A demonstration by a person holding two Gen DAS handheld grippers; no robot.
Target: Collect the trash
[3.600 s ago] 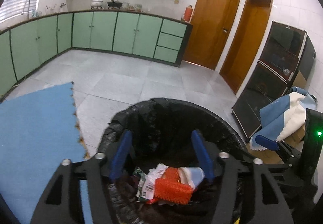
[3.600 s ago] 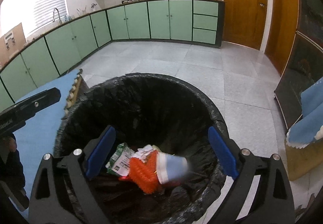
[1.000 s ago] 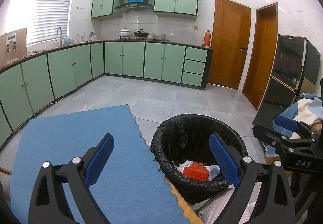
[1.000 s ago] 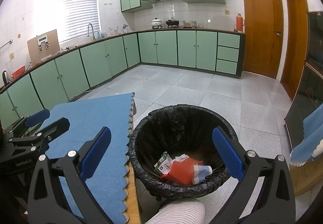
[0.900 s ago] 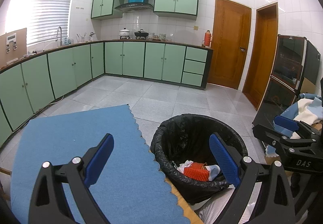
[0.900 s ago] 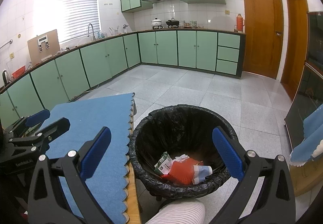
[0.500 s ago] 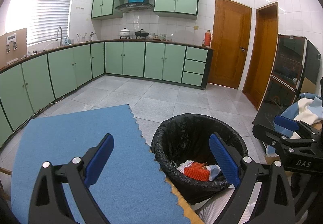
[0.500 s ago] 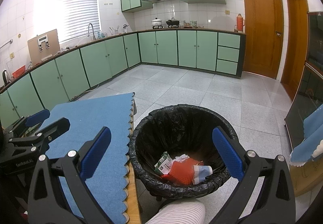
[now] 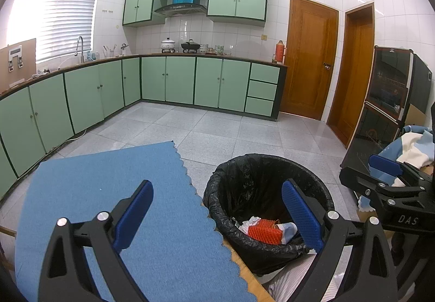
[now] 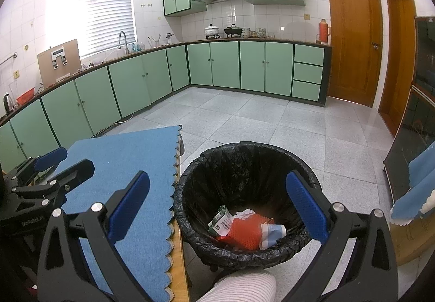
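A bin lined with a black bag [image 9: 267, 187] [image 10: 244, 163] stands on the floor beside the table. In it lie an orange net [image 9: 264, 231] [image 10: 244, 231], a green-white packet [image 10: 221, 220], crumpled white paper [image 9: 251, 221] and a blue-white cup [image 10: 272, 231]. My left gripper [image 9: 217, 209] is open and empty, held above the table's right edge. My right gripper [image 10: 217, 206] is open and empty, above the bin's near side. Each gripper shows in the other's view: the right one [image 9: 386, 176], the left one [image 10: 51, 166].
A blue mat [image 9: 108, 193] [image 10: 122, 166] covers the wooden table. Green cabinets [image 9: 190, 81] line the far walls. A dark glass cabinet [image 9: 386, 111] and blue-white cloth [image 9: 413, 144] are at the right. A striped knee [image 10: 242, 285] sits below the bin.
Since 3.6 s ago both grippers have pulled up and back from over the bin. In the last second nothing has visibly moved.
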